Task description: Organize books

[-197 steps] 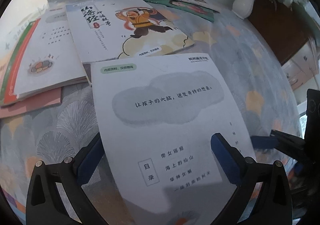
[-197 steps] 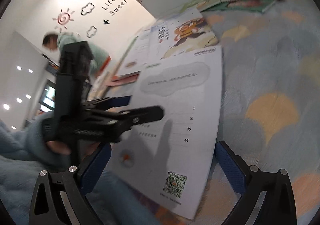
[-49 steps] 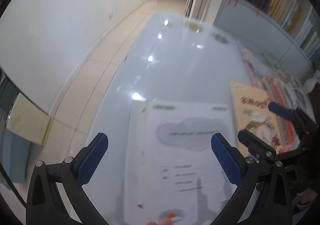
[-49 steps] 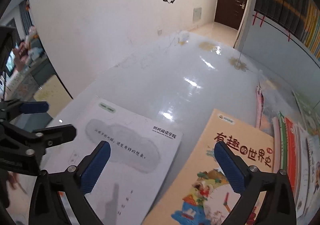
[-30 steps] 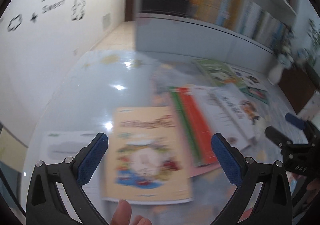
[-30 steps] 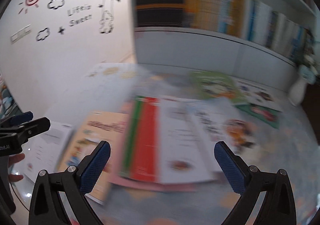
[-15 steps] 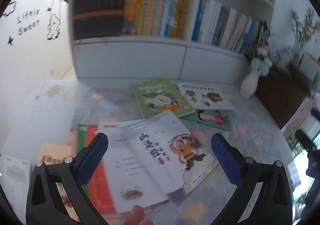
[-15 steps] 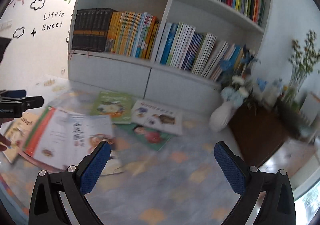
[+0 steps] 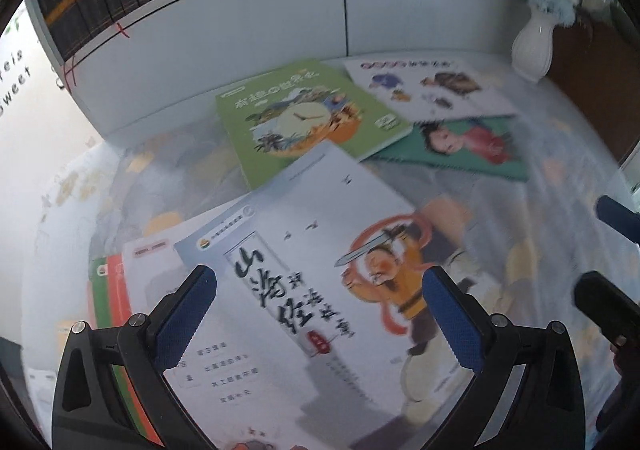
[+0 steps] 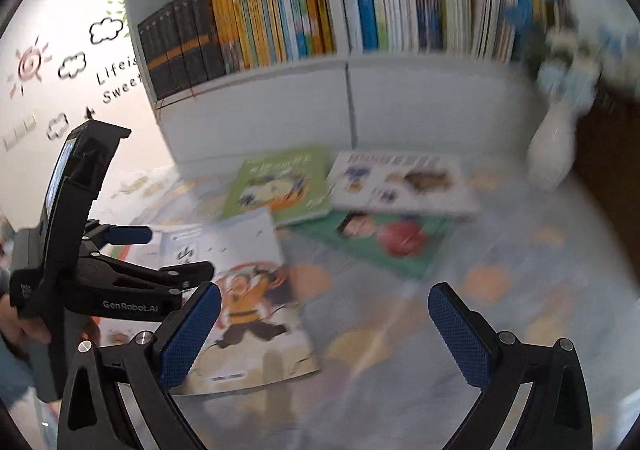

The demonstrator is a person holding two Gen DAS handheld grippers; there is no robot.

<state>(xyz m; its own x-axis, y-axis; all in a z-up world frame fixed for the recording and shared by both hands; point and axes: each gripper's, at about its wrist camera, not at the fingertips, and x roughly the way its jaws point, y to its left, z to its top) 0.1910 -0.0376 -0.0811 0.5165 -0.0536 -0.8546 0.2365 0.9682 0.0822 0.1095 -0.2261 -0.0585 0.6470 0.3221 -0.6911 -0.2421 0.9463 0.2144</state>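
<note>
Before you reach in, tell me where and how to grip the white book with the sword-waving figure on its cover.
Take the white book by its right-hand long edge, where it overhangs onto bare tablecloth. It lies flat on top of the pile, so slide one finger of the left gripper under that edge from the right. Its far corner overlaps the green book, so avoid that end.

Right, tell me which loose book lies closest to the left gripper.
The white book with the sword-waving cartoon figure: it lies right under the open left gripper, while the green book and the others lie farther back toward the shelf.
</note>
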